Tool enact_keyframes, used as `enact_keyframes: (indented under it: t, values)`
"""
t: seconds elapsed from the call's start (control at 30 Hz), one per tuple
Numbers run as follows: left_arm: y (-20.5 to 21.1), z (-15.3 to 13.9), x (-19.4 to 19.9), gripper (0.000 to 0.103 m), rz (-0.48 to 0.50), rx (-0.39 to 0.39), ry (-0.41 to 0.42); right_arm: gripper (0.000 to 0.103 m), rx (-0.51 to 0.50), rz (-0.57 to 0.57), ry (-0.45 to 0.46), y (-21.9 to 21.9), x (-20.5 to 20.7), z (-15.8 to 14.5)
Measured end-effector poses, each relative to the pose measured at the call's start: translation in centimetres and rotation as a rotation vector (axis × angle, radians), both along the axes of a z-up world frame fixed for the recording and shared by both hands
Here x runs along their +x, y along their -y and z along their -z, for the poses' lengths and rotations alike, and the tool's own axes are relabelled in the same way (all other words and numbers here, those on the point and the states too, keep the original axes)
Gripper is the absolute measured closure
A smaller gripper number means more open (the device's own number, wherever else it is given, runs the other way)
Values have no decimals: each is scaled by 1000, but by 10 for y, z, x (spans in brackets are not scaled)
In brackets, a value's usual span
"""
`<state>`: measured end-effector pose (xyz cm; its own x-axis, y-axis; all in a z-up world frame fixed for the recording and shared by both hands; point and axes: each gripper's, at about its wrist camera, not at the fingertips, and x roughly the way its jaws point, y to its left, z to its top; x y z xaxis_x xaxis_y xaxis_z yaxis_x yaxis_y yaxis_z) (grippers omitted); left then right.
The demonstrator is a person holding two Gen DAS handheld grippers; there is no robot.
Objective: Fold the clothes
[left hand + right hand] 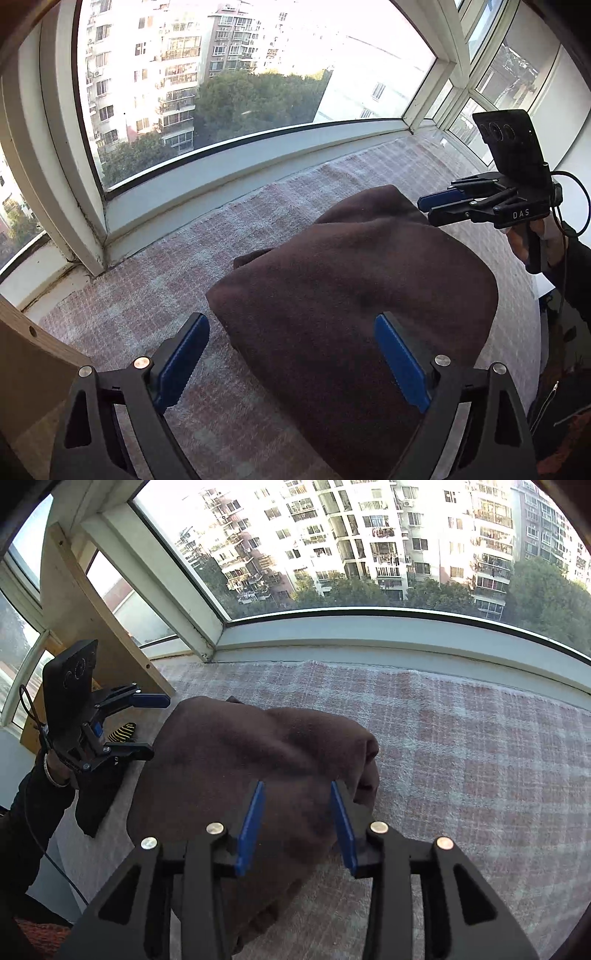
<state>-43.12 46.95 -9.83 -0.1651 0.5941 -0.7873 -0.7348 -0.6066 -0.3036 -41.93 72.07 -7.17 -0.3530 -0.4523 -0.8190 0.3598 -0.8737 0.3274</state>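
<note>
Your left gripper (291,354) hangs released, its blue pads (183,363) spread wide and bare, one over the blanket (147,295) and one over the near left part of the garment (351,288); nothing lies between them; seen from your right wrist, it floats at the garment's left edge, clear of the cloth. Your right gripper (298,821) is also released; its jaws stand partly parted above the garment's folded right edge, with no cloth pinched between the pads (253,825); from the left wrist it shows at the garment's far right side, fingers pointing toward the window (229,74), your hand (524,243) on its grip.

The garment, dark brown and thick, lies folded into a rounded bundle on the pink-and-white checked blanket; the blanket covers the ledge under the window; a loose corner pokes out at the bundle's far side. A wooden board (85,602) stands at the left end of the ledge; a yellow-and-black striped thing (123,733) lies just beside it, partly hidden.
</note>
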Motion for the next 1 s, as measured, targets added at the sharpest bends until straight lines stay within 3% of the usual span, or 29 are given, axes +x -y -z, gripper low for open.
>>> enact_keyframes:
  t: [0.1, 0.27, 0.37, 0.43, 0.47, 0.5, 0.6, 0.7, 0.8, 0.9, 0.97, 1.0]
  values:
    - [-7, -10, 28, 12, 57, 12, -24, 66, 37, -51, -60, 16, 2, -8]
    - [-32, -3, 39, 12, 119, -14, -43, 67, 37, -111, -106, 46, -18, -11]
    - [-42, 22, 35, 12, 137, -99, -20, 78, 67, -142, -75, 63, -32, 5]
    - [-40, 30, 40, 12, 153, -104, -51, 81, 148, -160, -45, 73, -39, 25]
    - [-38, 33, 43, 12, 155, -98, -67, 89, 194, -160, -41, 72, -42, 38]
    - [-36, 36, 45, 12, 156, -100, -77, 103, 224, -158, -47, 68, -44, 51]
    - [-31, 35, 43, 12, 156, -91, -63, 103, 138, -105, -13, 51, -48, 53]
    - [-25, 22, 35, 17, 156, -66, -54, 102, 143, -67, -26, 48, -44, 34]
    - [-18, 7, 11, 17, 97, -26, -80, 99, 120, -63, -47, 47, -37, 16]
    - [-19, 9, -21, 17, 65, 58, 13, 97, 75, -55, -13, 43, -28, 8]
    - [-32, 30, -33, 16, 67, -51, -3, 94, 22, -33, 12, 32, -15, 4]
    - [-37, 38, -34, 14, 74, -77, -16, 86, 8, -1, 17, 22, -8, 3]
